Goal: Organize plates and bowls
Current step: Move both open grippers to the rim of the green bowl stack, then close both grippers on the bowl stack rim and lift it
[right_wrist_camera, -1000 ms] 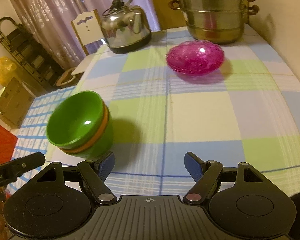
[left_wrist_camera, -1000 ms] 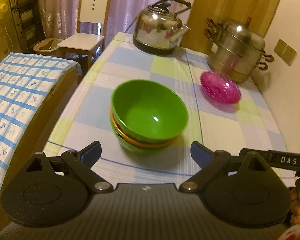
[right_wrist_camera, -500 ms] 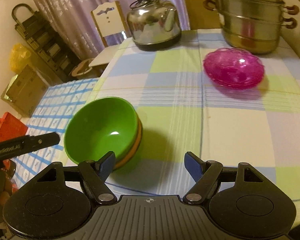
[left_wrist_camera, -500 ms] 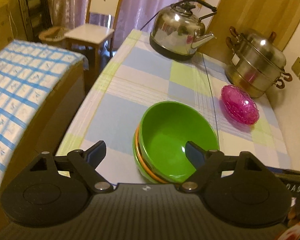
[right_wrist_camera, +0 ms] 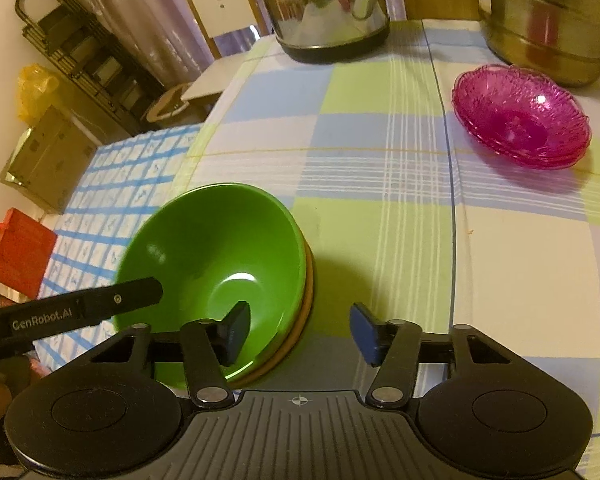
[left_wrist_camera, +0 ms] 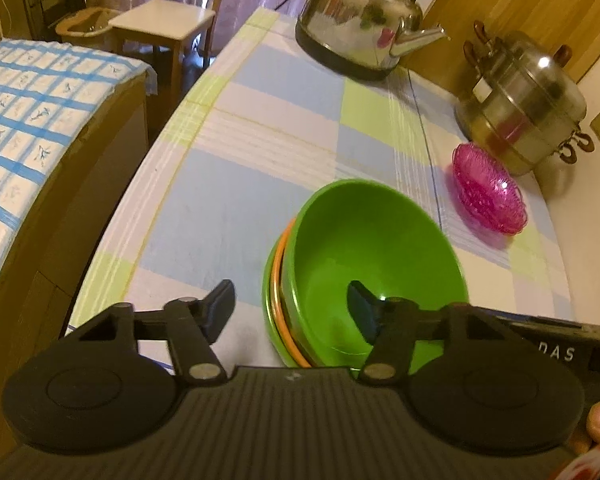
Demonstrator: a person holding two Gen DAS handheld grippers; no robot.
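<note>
Checked cloth in pale blue, green and white covers the surface, which runs from the near edge up to a steel kettle and a stacked steamer pot parked at the far end, out of the working area. The stack of bowls sits near the front edge toward the left side: a green bowl on top, an orange rim showing beneath it and another green one at the bottom, nested so they take one footprint. The pink glass plates lie stacked well apart from it, toward the far right corner just in front of the steamer, so like is already grouped with like. Both tools straddle opposite walls of the bowl stack. The left tool has one finger outside the left wall and the other inside the top bowl; its jaws are closing, with the wall between them but a gap showing at the outer finger, so it is not yet clenched. The right tool mirrors this on the right wall, one finger inside the bowl and one outside over the cloth; its jaws are closing too, and the outer finger stands clear of the bowl. Pinching the rim from two sides probably serves to lift the whole stack level, without it tipping or sliding apart.
</note>
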